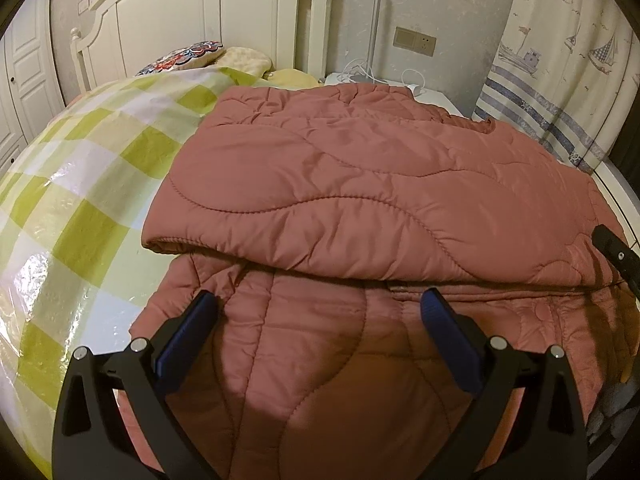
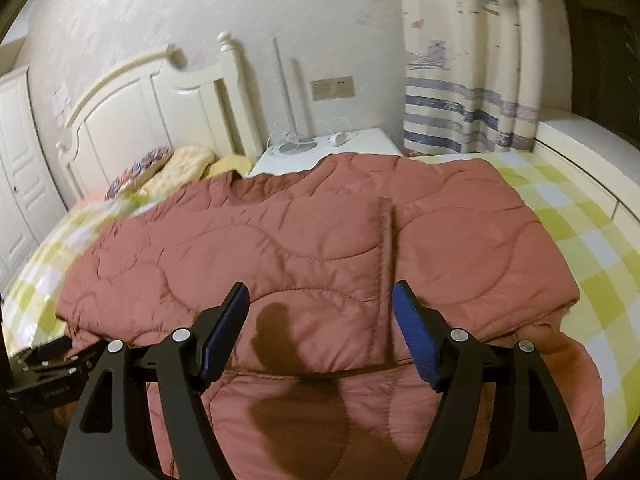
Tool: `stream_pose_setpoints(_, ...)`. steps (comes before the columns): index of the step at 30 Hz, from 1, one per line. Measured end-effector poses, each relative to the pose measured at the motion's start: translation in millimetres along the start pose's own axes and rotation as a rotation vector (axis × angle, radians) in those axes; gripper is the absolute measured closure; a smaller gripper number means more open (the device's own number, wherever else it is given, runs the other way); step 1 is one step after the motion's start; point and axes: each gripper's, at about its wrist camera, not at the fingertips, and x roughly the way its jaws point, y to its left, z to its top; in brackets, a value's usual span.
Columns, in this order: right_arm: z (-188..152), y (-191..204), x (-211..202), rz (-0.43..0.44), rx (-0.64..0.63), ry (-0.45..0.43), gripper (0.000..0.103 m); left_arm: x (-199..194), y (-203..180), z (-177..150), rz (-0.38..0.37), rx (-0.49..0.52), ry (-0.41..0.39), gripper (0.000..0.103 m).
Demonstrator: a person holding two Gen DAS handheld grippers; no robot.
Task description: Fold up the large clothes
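A large salmon-pink quilted jacket (image 1: 360,184) lies on the bed, its far part folded over the near part with the fold edge running across the middle. My left gripper (image 1: 320,304) hovers open just above the near layer, nothing between its blue pads (image 1: 188,332). In the right wrist view the same jacket (image 2: 304,248) fills the centre, and my right gripper (image 2: 320,292) stands open over it, clear of the cloth. The right gripper's black tip (image 1: 616,252) shows at the jacket's right edge. The left gripper (image 2: 44,360) shows at the jacket's left corner.
The bed has a green-and-white checked cover (image 1: 92,184) under clear plastic. A white headboard (image 1: 192,12) and pillows (image 1: 188,56) are at the far end. A white nightstand (image 2: 332,148) with cables and a sailboat curtain (image 1: 560,60) stand behind the jacket.
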Motion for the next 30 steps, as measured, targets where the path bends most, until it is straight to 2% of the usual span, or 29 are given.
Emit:
stream_pose_setpoints(3,2,-2,12,-0.011,0.005,0.063,0.031,-11,1,0,0.003,-0.004,-0.049,0.002)
stream_pose_setpoints(6,1,2,18,-0.022,-0.019,0.098,0.03,-45,2,8,-0.04,-0.013,-0.206,0.002)
stream_pose_setpoints(8,0,4,22,-0.026,-0.026,0.115,0.029,-58,-1,23,-0.053,-0.005,-0.258,0.002)
stream_pose_setpoints(10,-1,4,22,-0.028,-0.027,0.12,0.029,-50,-9,39,-0.025,0.042,-0.229,0.002)
stream_pose_setpoints(12,-1,3,23,-0.023,-0.024,0.119,0.029,-24,-15,50,0.019,0.082,-0.159,0.002)
stream_pose_setpoints(15,-2,5,23,-0.022,-0.023,0.119,0.028,20,-17,46,0.023,0.104,-0.034,0.002)
stream_pose_setpoints(19,-3,6,21,-0.017,-0.025,0.108,0.027,25,-16,39,0.033,0.124,-0.05,0.002)
stream_pose_setpoints(25,1,-1,0,-0.016,0.022,0.018,0.027,27,-15,39,0.032,0.117,-0.056,0.002)
stream_pose_setpoints(30,22,26,6,-0.052,-0.106,0.029,0.027,26,-16,37,0.033,0.118,-0.057,0.002)
